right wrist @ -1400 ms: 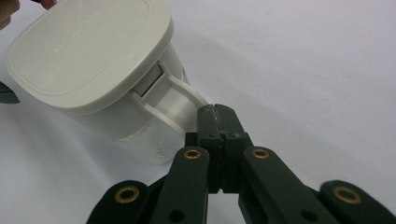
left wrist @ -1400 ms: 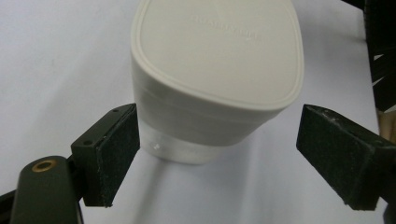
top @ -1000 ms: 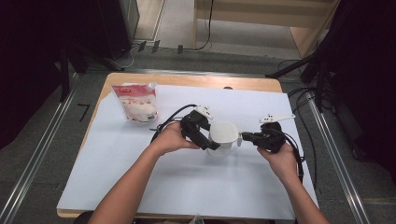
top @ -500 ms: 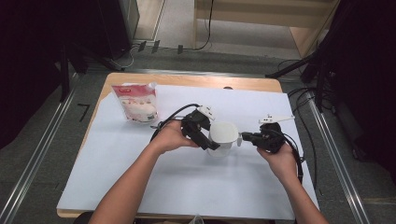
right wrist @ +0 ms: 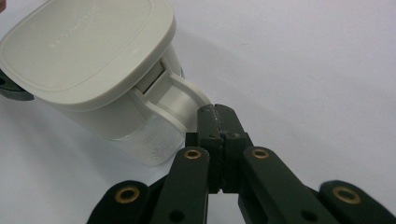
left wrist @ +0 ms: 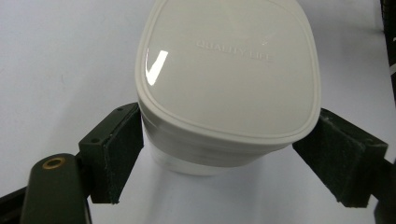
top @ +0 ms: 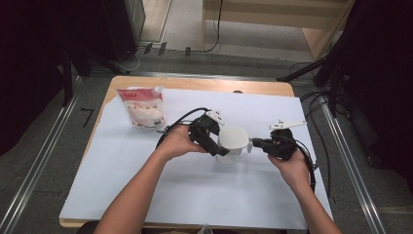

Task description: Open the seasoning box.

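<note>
A white lidded container stands on the white sheet near the middle of the table. My left gripper comes at it from the left. In the left gripper view both pads lie against the container just under its lid, so my left gripper is shut on it. My right gripper reaches in from the right. Its jaws are closed together at the end of the curved white handle on the container's side, and my right gripper seems to pinch that handle's tip.
A red and white pouch lies at the back left of the white sheet. The wooden table edge runs along the far side. Black cables trail from both grippers across the table.
</note>
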`<action>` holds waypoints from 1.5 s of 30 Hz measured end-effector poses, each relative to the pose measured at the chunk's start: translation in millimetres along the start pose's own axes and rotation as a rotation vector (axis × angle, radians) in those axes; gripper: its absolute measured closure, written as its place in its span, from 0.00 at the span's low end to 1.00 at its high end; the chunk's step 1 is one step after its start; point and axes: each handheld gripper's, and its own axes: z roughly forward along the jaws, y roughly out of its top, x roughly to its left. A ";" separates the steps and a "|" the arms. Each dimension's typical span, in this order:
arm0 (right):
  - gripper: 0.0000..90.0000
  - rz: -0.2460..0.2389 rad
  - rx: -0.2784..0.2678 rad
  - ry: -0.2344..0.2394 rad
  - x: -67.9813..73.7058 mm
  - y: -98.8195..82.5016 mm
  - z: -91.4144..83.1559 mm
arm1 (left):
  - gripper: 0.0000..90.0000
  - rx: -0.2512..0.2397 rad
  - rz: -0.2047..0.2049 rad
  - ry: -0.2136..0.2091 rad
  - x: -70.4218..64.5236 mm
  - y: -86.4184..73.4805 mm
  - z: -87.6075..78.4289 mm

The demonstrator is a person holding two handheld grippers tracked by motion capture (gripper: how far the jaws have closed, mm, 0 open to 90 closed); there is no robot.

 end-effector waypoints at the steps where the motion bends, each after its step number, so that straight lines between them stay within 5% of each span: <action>1: 1.00 0.000 -0.001 0.000 0.1 -0.2 0.0 | 0.20 0.000 0.000 0.000 -0.2 0.1 0.1; 4: 1.00 -0.010 0.010 0.014 0.1 -0.2 0.0 | 0.20 0.008 -0.001 -0.003 0.4 0.4 -1.1; 8: 1.00 -0.054 0.047 -0.030 7.0 -0.8 5.8 | 0.20 0.011 0.002 0.004 -0.5 -1.0 -2.4; 20: 1.00 -0.006 0.004 0.028 4.7 1.3 5.2 | 0.20 0.008 -0.002 -0.001 0.8 -3.7 -7.1; 23: 1.00 -0.004 -0.009 0.032 5.0 1.4 4.1 | 0.21 -0.026 -0.006 -0.012 1.1 -2.8 -12.5; 41: 1.00 -0.005 -0.015 0.043 4.6 1.9 3.2 | 0.23 -0.004 0.039 0.040 -6.1 8.1 -21.6; 42: 1.00 -0.004 -0.016 0.046 4.6 2.0 3.0 | 0.24 -0.030 0.049 0.047 -8.3 9.0 -24.9; 43: 1.00 -0.002 -0.017 0.047 4.8 2.0 3.0 | 0.28 -0.060 0.044 0.001 -8.6 10.0 -29.3; 44: 1.00 0.000 -0.018 0.052 4.8 1.9 3.1 | 0.53 -0.094 0.032 -0.044 -8.5 11.3 -33.1; 45: 1.00 0.003 -0.019 0.063 4.5 2.0 3.6 | 0.56 -0.102 0.030 -0.012 -9.3 13.9 -34.8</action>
